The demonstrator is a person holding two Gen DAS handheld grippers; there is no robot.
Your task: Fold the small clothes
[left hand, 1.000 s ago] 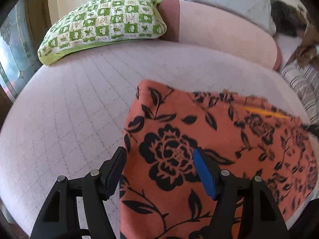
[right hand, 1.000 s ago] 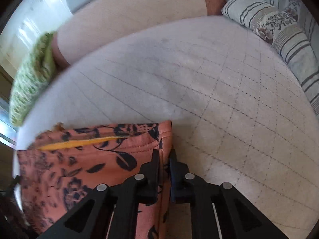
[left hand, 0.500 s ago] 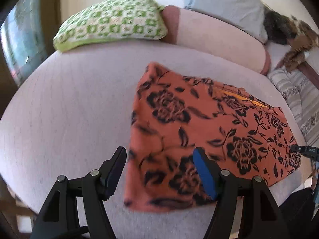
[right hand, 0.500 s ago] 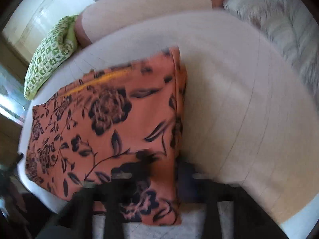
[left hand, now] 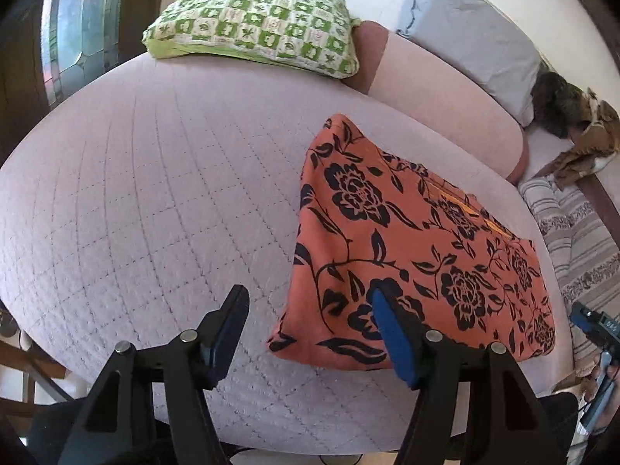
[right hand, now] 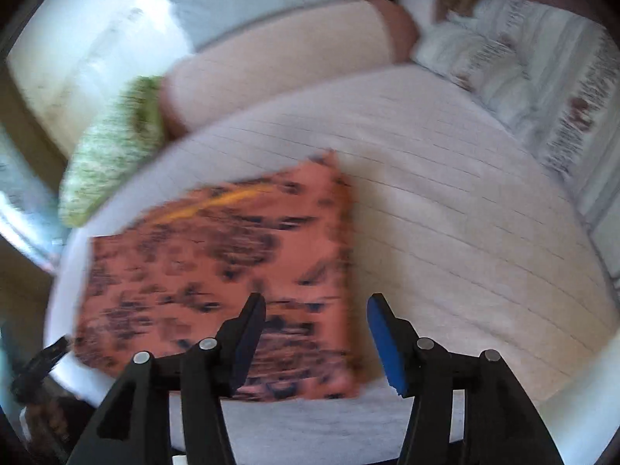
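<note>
Broadly, a quilted pale pink bed (left hand: 155,201) fills both views, its stitched squares running to a rounded near edge. Along the far edge lies a long pink bolster (left hand: 438,97), with a green-and-white checked pillow (left hand: 255,27) at its left end and a grey pillow (left hand: 476,38) behind it; striped bedding (left hand: 581,248) sits off the bed's right side. On the bed's near right part lies the folded orange cloth (left hand: 407,255) with black flowers, flat, its near edge close to the bed's near edge; a thin yellow strip shows at its far side. The left gripper (left hand: 310,329) hovers above the cloth's near left corner, its fingers (left hand: 228,325) spread well apart with nothing between them. The right gripper (right hand: 316,333), seen in a motion-blurred view, hangs over the cloth's near right corner; its fingers (right hand: 381,339) have just been opening and now stand apart, gripping nothing, the cloth lying free below.
</note>
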